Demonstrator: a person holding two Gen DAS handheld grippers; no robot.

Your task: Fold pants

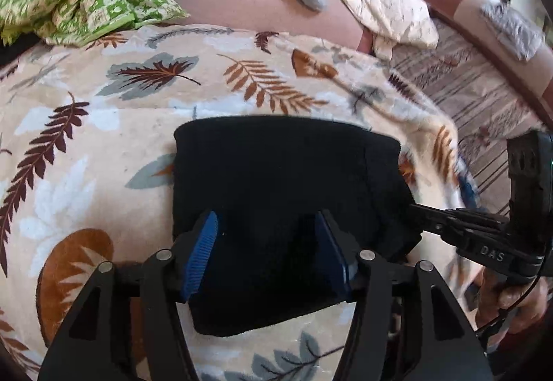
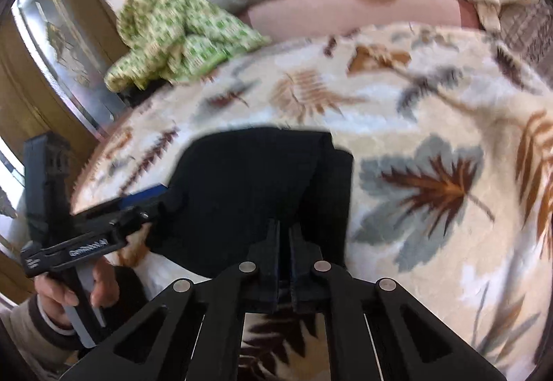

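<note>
Left gripper [image 1: 266, 236] spread open over folded black pants [image 1: 276, 173], right gripper [image 2: 283, 236] pinching pants' edge on leaf blanket [image 1: 103, 139].

Right gripper [image 2: 283, 236] fingertips are buried in black pants [image 2: 255, 194]

Black pants, folded into a compact bundle

The pants [image 1: 276, 194] are laid flat on a leaf-printed blanket [image 1: 103, 146], doubled into a rough rectangle, with one edge pinched at the right side.
</note>
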